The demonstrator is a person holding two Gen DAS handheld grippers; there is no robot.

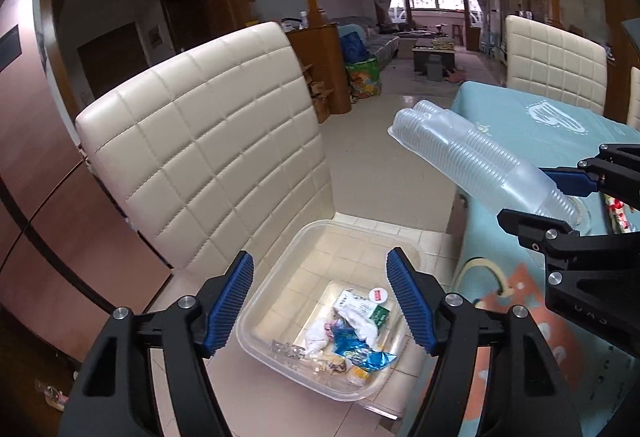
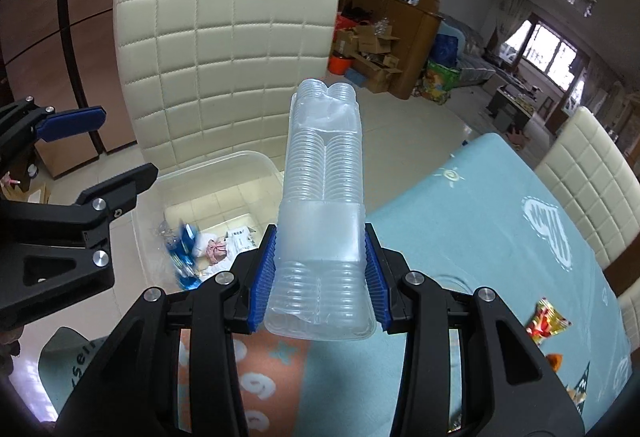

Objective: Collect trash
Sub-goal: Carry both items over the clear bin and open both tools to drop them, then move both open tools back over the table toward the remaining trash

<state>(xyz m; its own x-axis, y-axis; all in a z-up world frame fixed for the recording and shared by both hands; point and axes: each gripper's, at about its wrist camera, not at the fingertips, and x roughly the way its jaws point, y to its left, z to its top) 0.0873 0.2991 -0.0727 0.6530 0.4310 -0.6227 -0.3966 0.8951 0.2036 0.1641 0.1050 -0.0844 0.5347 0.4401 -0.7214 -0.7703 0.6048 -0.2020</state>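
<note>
A clear plastic bin sits on the seat of a cream chair. In it lie a blue wrapper, crumpled white paper and a small green and white carton. My left gripper hangs open above the bin with nothing between its pads. My right gripper is shut on a sleeve of stacked clear plastic cups, which sticks out past the table edge towards the bin. In the right wrist view the blue wrapper looks blurred, and the left gripper shows at the left edge.
A table with a teal cloth fills the right side; a red and yellow snack wrapper lies on it. A second cream chair stands behind the table. Cardboard boxes and bags stand by a wooden cabinet further back.
</note>
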